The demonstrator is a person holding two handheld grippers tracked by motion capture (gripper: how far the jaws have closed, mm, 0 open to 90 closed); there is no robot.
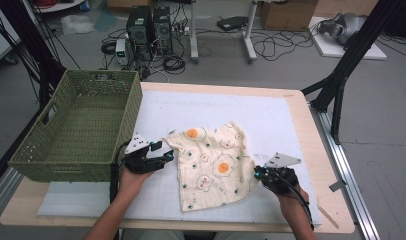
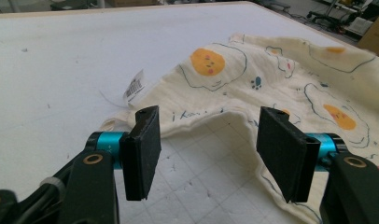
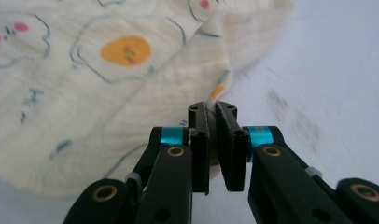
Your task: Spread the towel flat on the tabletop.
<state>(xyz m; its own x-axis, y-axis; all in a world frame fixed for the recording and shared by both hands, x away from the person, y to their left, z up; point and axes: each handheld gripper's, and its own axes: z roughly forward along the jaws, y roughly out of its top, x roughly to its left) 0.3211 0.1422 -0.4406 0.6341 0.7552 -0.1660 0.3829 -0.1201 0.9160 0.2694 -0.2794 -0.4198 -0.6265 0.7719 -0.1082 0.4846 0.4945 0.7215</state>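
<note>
High view: cloth [image 1: 213, 165] lay rumpled mid-worktop, toward the near edge, basket [image 1: 78, 131] at the left edge. Left gripper view: left gripper [image 2: 208, 154] stood wide open astride a raised fold, pads clear of it; closing there could miss. Right gripper view: right gripper [image 3: 214, 140] was clamped on a thin hem sliver, which could slip out under a pull

Right gripper [image 3: 214, 122]: its two black jaws are standing nearly together, pinching the near edge of the cream cotton cloth printed with orange-yolked fried eggs [image 3: 108, 93]. Cloth is spreading away to the far left over the white padded table surface [image 3: 337, 70], which is lying bare at right.
</note>
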